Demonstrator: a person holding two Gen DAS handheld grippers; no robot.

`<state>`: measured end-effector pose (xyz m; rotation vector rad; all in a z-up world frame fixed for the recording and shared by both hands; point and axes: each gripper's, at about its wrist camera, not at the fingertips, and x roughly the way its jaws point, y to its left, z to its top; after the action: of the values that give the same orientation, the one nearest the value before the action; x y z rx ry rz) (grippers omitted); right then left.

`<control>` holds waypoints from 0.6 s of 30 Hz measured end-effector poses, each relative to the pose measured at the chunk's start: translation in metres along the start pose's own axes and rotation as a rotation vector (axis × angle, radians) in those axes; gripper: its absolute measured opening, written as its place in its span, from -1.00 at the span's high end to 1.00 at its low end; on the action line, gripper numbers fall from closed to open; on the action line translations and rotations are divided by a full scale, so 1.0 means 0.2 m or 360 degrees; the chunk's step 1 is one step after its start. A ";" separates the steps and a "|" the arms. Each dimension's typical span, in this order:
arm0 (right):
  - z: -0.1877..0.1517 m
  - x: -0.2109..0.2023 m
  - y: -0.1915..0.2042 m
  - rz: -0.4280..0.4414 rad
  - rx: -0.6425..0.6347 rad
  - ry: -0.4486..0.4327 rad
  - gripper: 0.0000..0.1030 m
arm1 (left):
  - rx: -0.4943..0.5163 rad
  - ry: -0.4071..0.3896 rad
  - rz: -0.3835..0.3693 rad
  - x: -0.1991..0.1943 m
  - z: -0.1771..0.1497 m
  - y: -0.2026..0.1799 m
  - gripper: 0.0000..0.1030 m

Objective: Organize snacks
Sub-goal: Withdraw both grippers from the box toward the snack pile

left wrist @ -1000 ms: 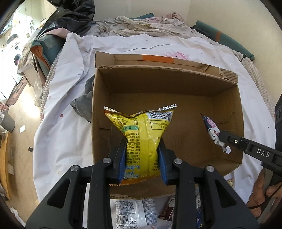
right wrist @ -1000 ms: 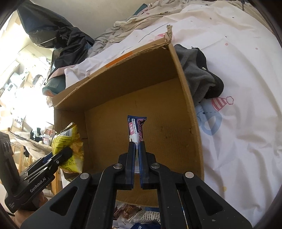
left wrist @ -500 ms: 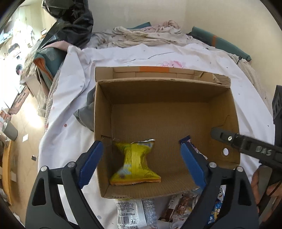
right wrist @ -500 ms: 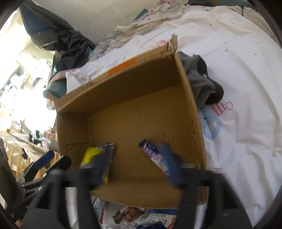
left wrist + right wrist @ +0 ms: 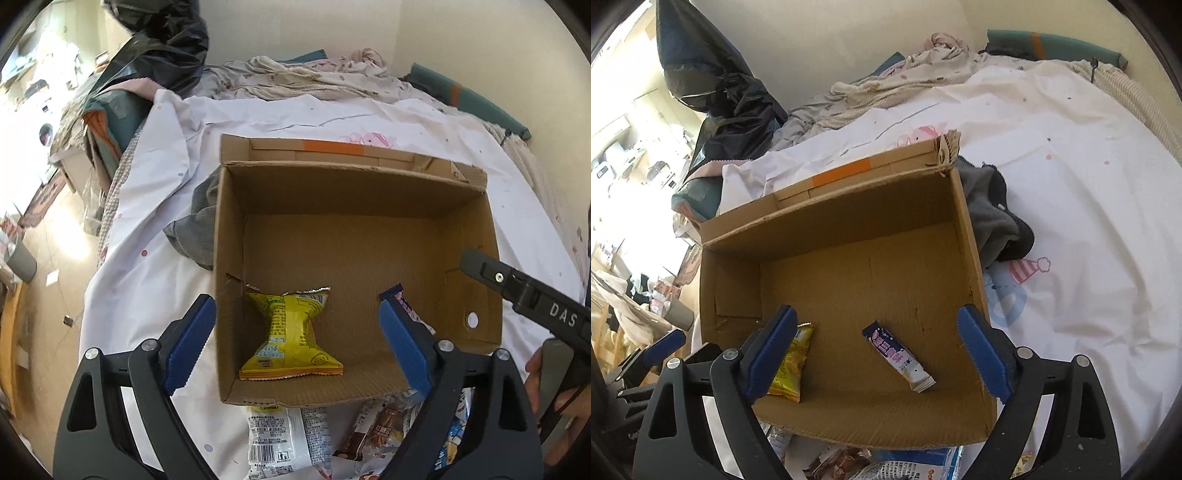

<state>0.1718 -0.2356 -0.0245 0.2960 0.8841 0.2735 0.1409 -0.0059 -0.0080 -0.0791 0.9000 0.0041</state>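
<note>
At the bottom of the left wrist view we see our left claw (image 5: 293,338) spread wide, its blue pads (image 5: 188,343) apart and holding nothing. Between and below its fingers, at the lower edge of the frame, loose packets (image 5: 284,439) lie on the bed sheet (image 5: 147,258) just outside the near wall of the box (image 5: 351,184). Inside the box, in its near left corner, the yellow bag (image 5: 291,332) lies flat on the cardboard floor, pinched at the waist. The purple stick (image 5: 410,312) lies toward the near right of the box, partly hidden behind our right-hand pad. At the right edge of that frame the right claw's finger reaches over the box wall.

In the right wrist view our right claw (image 5: 877,347) is likewise spread, empty, with the box (image 5: 849,229) open beneath it. We see the purple stick (image 5: 899,354) lying diagonally at the centre of the frame, on the box floor, well apart from the yellow bag (image 5: 792,363), which sits at lower left behind the left pad. More packets (image 5: 849,461) show along the bottom edge. Beyond the box's right wall a dark cloth (image 5: 993,218) lies bunched on the sheet (image 5: 1071,206). At the upper left a black plastic bag (image 5: 713,85) stands against the wall.
</note>
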 end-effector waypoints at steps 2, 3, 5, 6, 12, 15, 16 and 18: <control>0.00 -0.03 0.01 0.0016 0.0000 -0.0024 -0.77 | -0.0041 -0.0010 0.0025 -0.01 0.00 0.03 -0.71; 0.00 -0.06 0.02 0.0014 -0.0005 -0.0046 -0.77 | -0.0057 -0.0017 0.0035 -0.02 0.00 0.04 -0.71; 0.00 -0.09 0.04 0.0019 -0.0029 -0.0069 -0.77 | -0.0087 -0.0026 0.0041 -0.04 0.00 0.07 -0.71; -0.01 -0.11 0.05 0.0021 -0.0037 -0.0079 -0.77 | -0.0100 -0.0029 0.0036 -0.05 0.00 0.08 -0.71; -0.04 -0.18 0.06 0.0055 -0.0065 -0.0057 -0.81 | -0.0113 -0.0040 0.0047 -0.11 -0.02 0.11 -0.71; -0.07 -0.22 0.07 0.0019 -0.0094 -0.0063 -0.81 | -0.0117 -0.0049 0.0035 -0.15 -0.05 0.12 -0.71; -0.08 -0.24 0.06 0.0010 -0.0095 -0.0059 -0.81 | -0.0108 -0.0048 0.0025 -0.17 -0.06 0.11 -0.71; -0.10 -0.26 0.05 0.0015 -0.0082 -0.0040 -0.81 | -0.0075 -0.0063 0.0033 -0.20 -0.09 0.11 -0.71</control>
<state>0.1243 -0.2422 0.0037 0.2552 0.8496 0.3003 0.1013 0.0154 0.0111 -0.1134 0.8610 0.0459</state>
